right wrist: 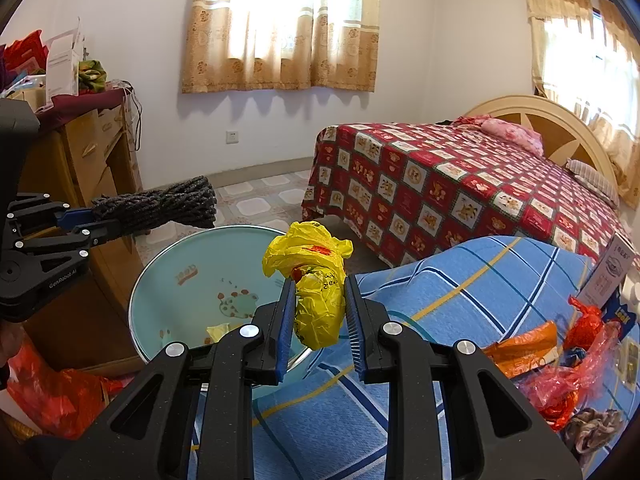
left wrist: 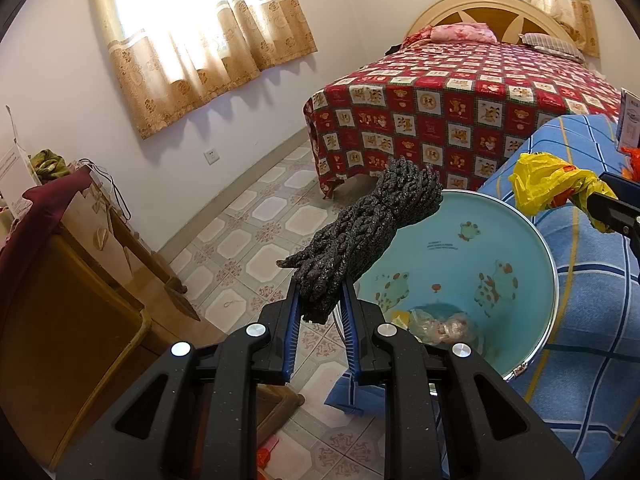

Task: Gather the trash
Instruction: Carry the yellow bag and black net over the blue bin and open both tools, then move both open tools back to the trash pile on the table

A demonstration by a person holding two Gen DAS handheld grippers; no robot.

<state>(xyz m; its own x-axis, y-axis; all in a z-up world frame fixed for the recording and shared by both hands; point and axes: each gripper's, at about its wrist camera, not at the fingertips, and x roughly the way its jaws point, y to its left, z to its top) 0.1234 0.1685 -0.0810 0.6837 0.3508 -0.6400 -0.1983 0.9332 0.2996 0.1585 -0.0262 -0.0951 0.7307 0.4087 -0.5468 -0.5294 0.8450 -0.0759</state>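
Over on the left, a wooden dresser (right wrist: pixel 92 168) stands against the wall with clutter piled on top. Next comes the left gripper (left wrist: pixel 320 300), its jaws clenched on a dark, knotted bundle of rope (left wrist: pixel 360 232) that sticks out forward, held in the air above the near rim of the pale blue bin (left wrist: pixel 532 280). Down in the bin, a few scraps of wrapper (left wrist: pixel 436 326) lie at the bottom. Moving right, the right gripper (right wrist: pixel 318 304) has its jaws clamped on a crumpled yellow plastic bag (right wrist: pixel 316 280), held up over the bin's right edge beside the blue plaid cloth (right wrist: pixel 460 292). Farther right, orange and red wrappers (right wrist: pixel 560 356) lie on that cloth, and the red patchwork bed (right wrist: pixel 440 184) sits behind.
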